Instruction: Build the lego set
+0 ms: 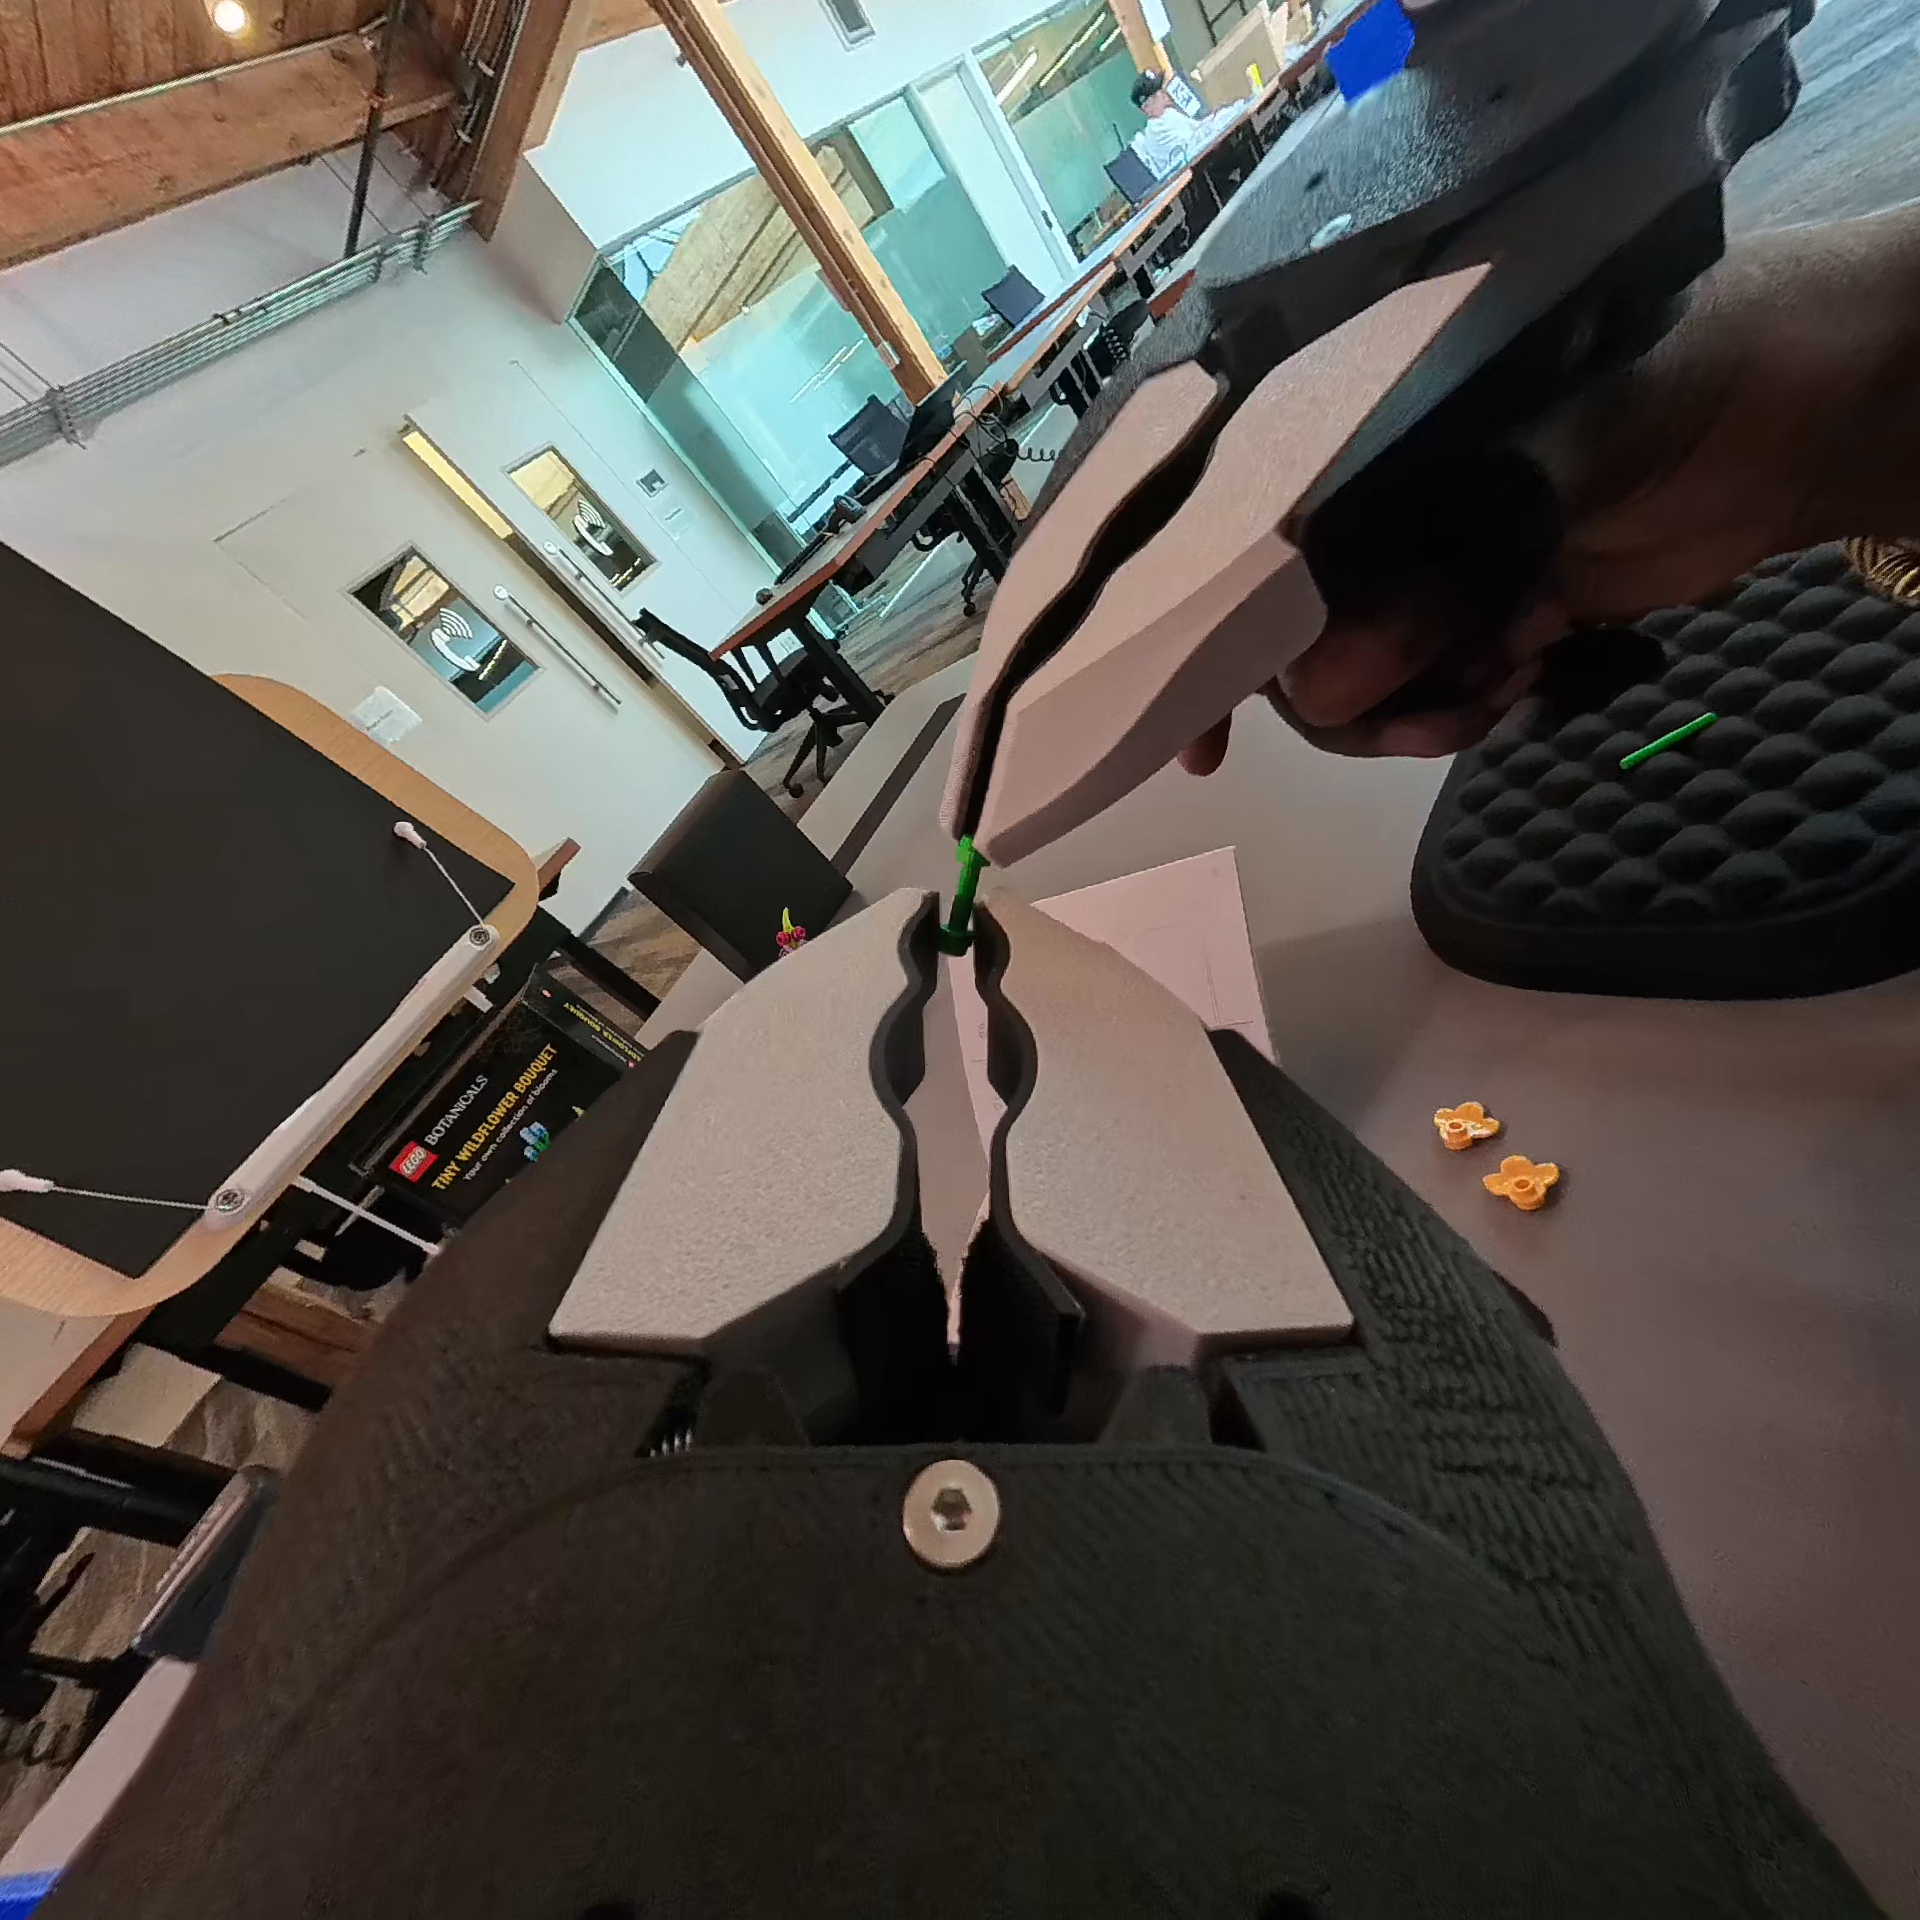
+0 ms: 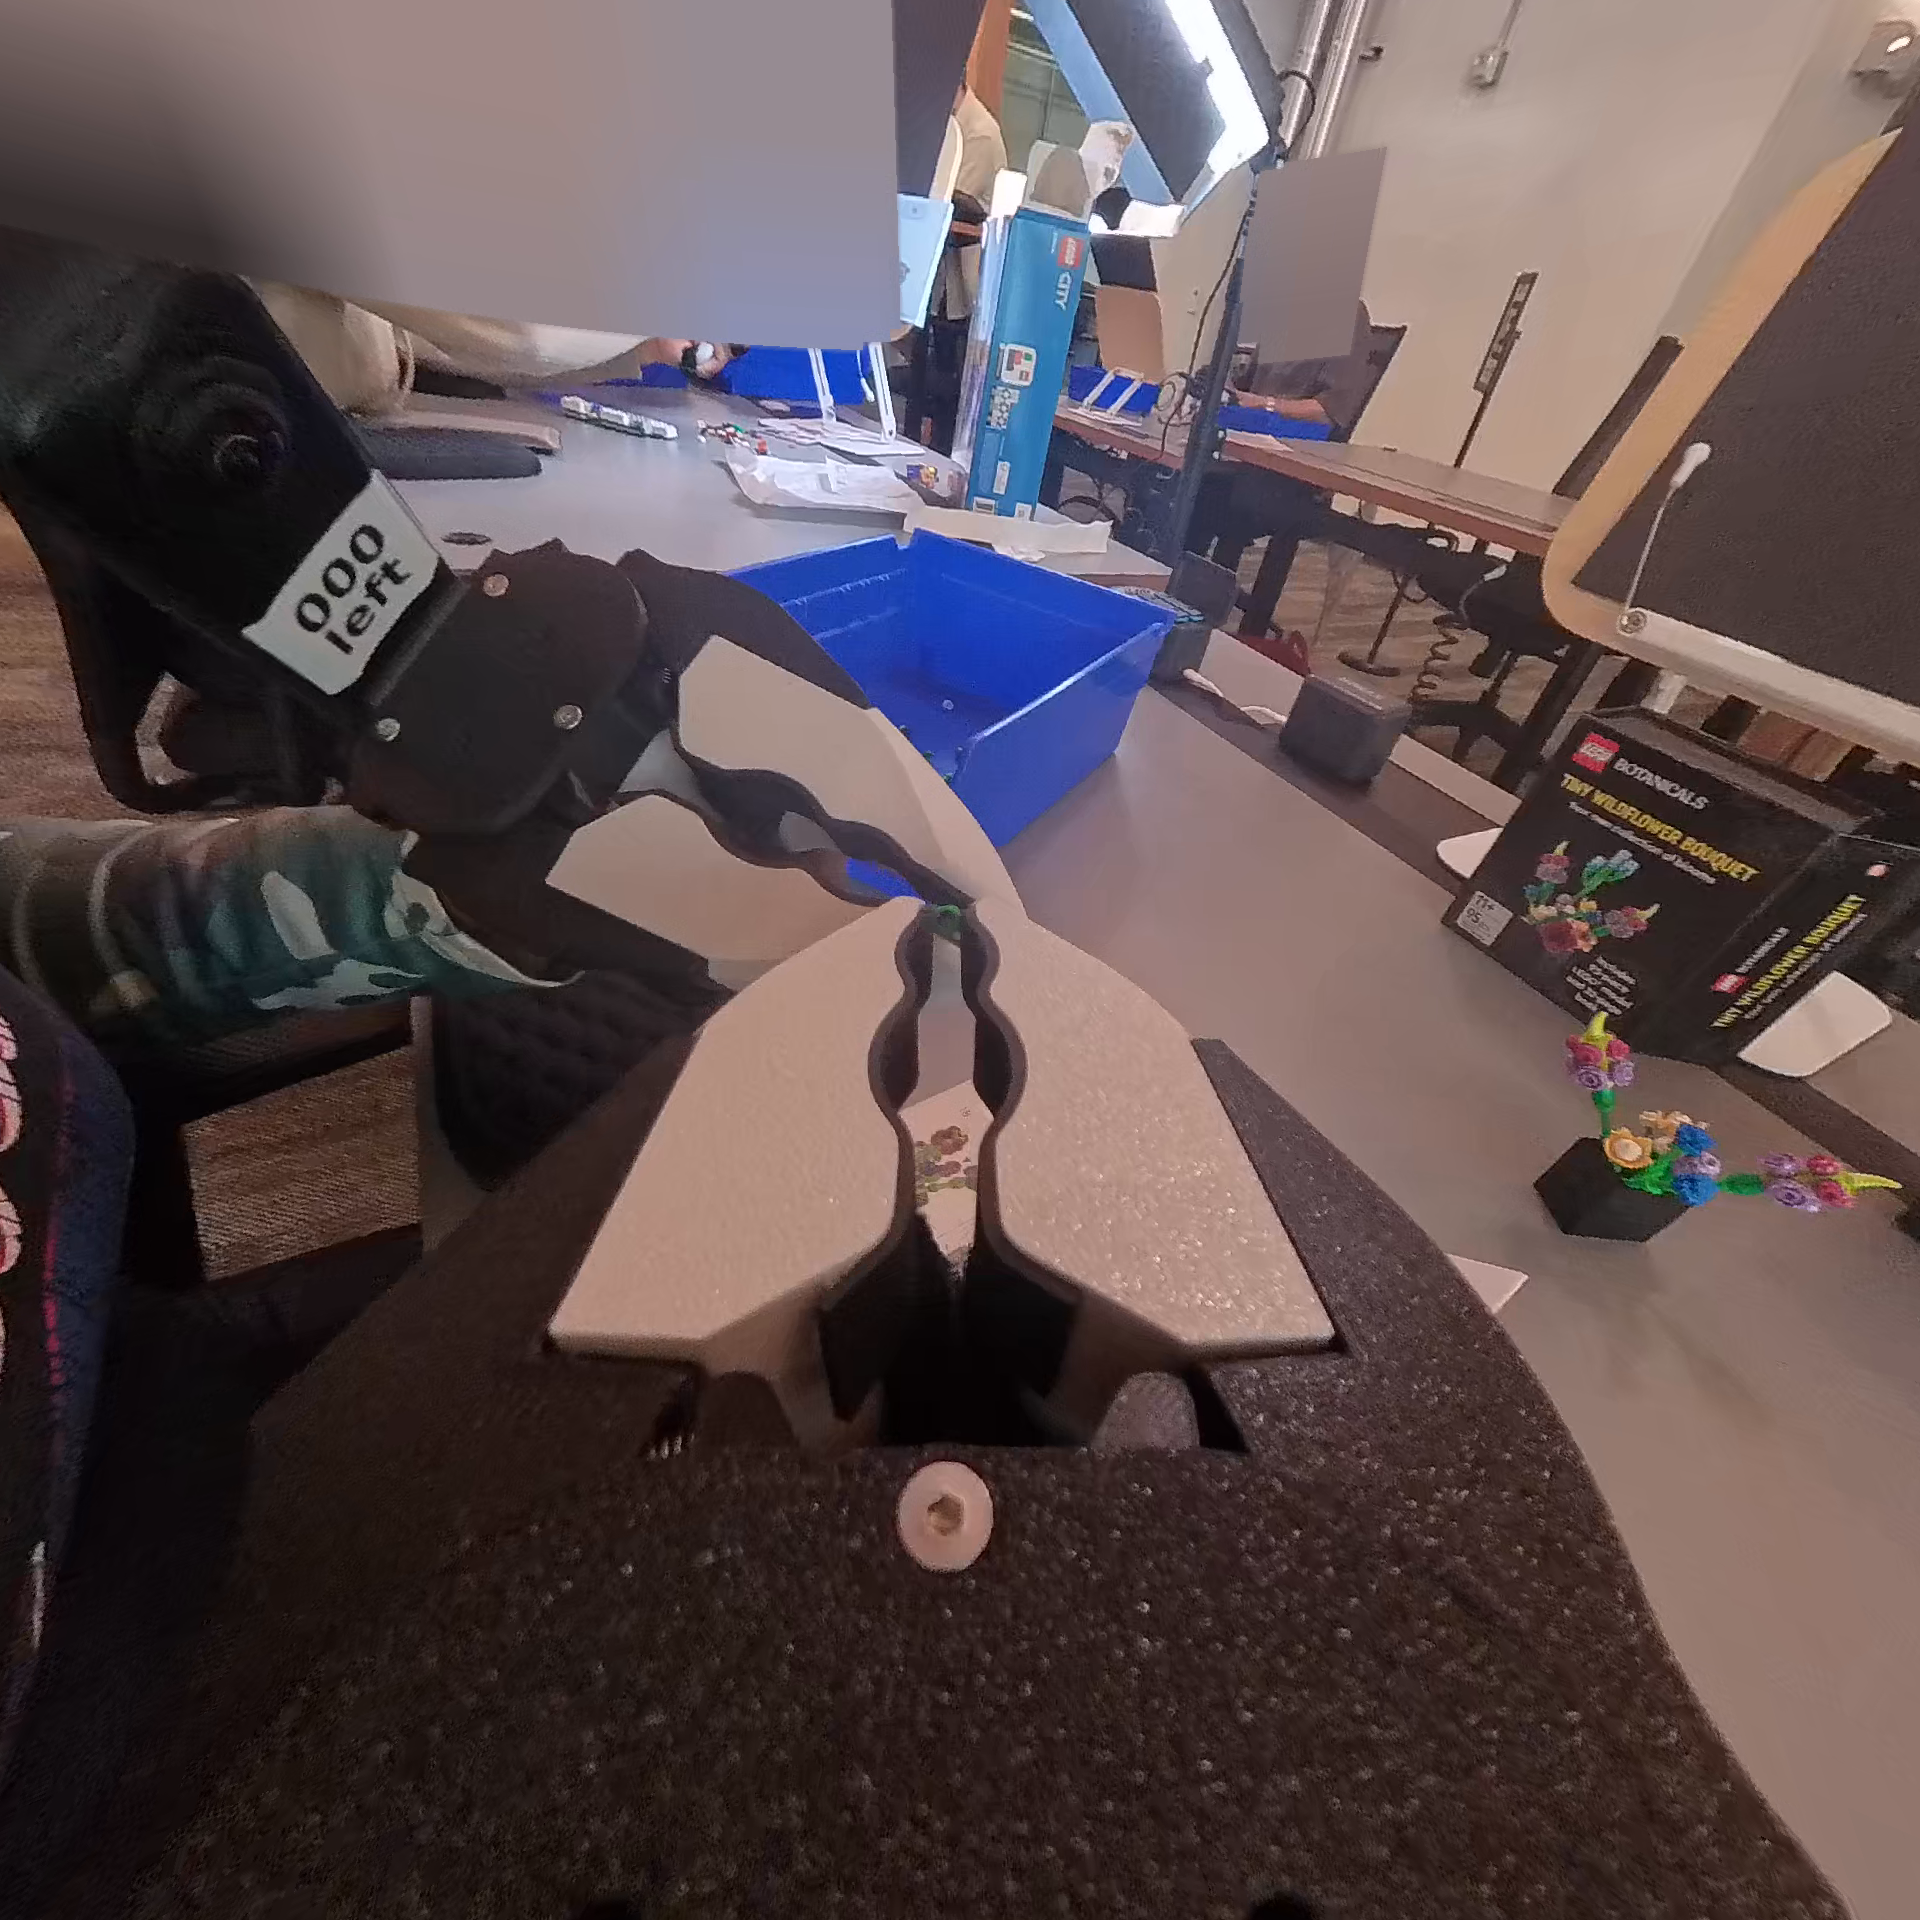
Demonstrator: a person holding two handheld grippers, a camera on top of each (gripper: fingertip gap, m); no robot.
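A small green stem piece (image 1: 964, 883) is held between both grippers above the grey table (image 1: 1662, 1351). My left gripper (image 1: 954, 923) is shut on its lower end. My right gripper (image 1: 974, 847) comes in from the upper right and is shut on its upper end. In the right wrist view the right gripper (image 2: 943, 918) meets the left gripper (image 2: 961, 896) tip to tip, and only a speck of the green piece (image 2: 945, 916) shows. Two orange flower pieces (image 1: 1467, 1125) (image 1: 1522, 1182) lie on the table to the right.
A black dimpled mat (image 1: 1714, 831) holds a thin green rod (image 1: 1668, 740). A white paper (image 1: 1174, 935) lies under the grippers. A blue bin (image 2: 966, 665), the black set box (image 2: 1683, 894) and a built flower bouquet on a black base (image 2: 1652, 1164) stand on the table. My two grippers' fingertips are within a few centimetres of each other.
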